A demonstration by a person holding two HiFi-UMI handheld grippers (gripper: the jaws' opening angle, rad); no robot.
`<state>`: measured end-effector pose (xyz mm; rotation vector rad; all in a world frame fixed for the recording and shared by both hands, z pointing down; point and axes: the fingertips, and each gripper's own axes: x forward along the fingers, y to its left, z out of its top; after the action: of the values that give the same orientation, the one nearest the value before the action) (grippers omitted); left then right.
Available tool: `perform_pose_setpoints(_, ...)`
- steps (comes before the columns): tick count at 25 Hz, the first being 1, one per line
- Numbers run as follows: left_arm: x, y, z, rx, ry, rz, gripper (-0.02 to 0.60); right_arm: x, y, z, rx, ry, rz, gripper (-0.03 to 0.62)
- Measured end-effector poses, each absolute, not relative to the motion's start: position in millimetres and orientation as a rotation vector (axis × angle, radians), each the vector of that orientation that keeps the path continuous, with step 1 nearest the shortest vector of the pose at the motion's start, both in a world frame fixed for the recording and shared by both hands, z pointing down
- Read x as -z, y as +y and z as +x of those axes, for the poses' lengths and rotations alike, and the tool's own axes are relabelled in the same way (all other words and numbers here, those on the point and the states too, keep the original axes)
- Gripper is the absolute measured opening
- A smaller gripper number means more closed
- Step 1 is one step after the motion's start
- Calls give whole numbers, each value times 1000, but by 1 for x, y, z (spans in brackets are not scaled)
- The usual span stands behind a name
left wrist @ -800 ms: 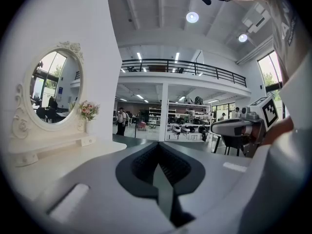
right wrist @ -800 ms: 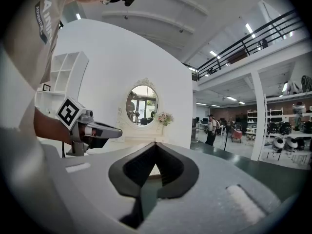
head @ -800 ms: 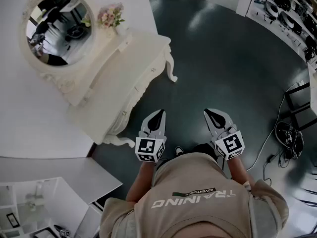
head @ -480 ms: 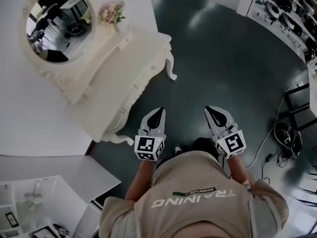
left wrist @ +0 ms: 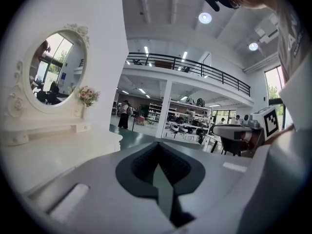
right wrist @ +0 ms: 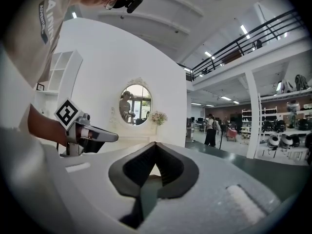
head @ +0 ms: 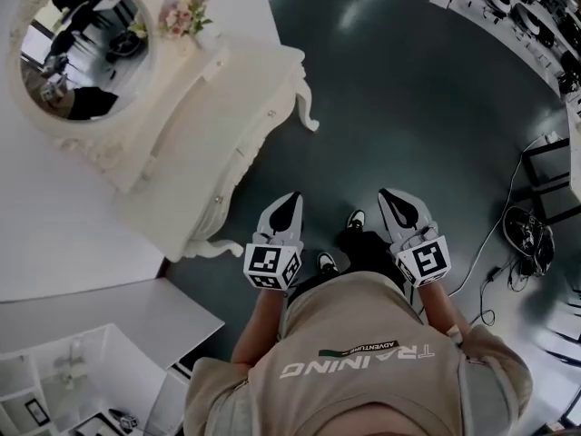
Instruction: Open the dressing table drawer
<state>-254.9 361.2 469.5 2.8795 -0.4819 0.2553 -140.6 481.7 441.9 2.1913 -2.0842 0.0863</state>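
Note:
The white dressing table stands at the upper left in the head view, with an oval mirror and a small bunch of flowers on it. Its drawer front with small knobs faces the dark floor and is closed. My left gripper hovers shut and empty over the floor, a short way off the table's near corner. My right gripper is level with it to the right, also shut and empty. The left gripper view has the table at left beyond the shut tips.
A white shelf unit stands at the lower left beside a white wall. Cables and a black stand lie at the right, and shelves of goods fill the top right corner. Dark floor lies in front of the table.
The person has stepped forward: shoes now show between the grippers and the dressing table sits further left in view. Both grippers stay shut, side by side.

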Motion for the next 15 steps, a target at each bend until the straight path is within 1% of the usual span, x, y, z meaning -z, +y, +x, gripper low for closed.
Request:
perform_pose_setpoints(6, -465, 323, -210, -302, -514, 2856, 18, -450, 445, -102, -108, -2125, 2162, 3)
perform_pose_setpoints(15, -453, 247, -112, -353, -571, 2899, 18, -450, 371, 15, -117, -2155, 2267, 3)
